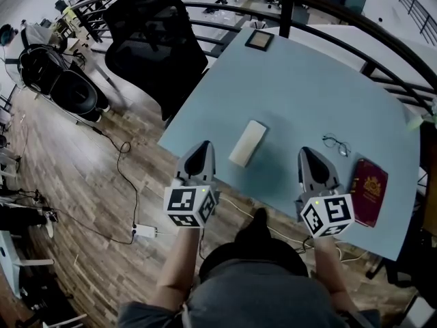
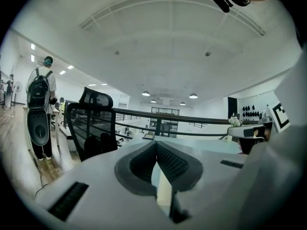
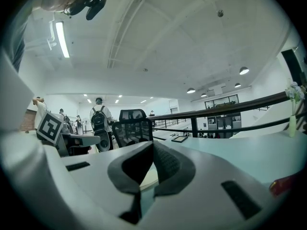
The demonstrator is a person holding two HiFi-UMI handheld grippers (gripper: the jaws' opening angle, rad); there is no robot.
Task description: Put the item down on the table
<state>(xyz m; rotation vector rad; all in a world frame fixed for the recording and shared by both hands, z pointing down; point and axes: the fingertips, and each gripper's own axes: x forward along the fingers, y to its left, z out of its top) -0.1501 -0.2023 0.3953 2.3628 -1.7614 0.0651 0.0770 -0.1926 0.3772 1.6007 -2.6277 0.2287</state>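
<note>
Pointing forward over table (image 1: 307, 87) edge | left gripper (image 1: 202, 147) closed | right gripper (image 1: 309, 156) closed

A pale blue table (image 1: 307, 80) stands on a wood-plank floor (image 1: 75, 183) beside a black mesh office chair (image 1: 153, 39), with a dark curved railing (image 1: 287, 12) behind (a cable (image 1: 136, 203) trails across the planks). Round ceiling lights (image 2: 193, 96) dot the white ceiling (image 2: 158, 42).
</note>
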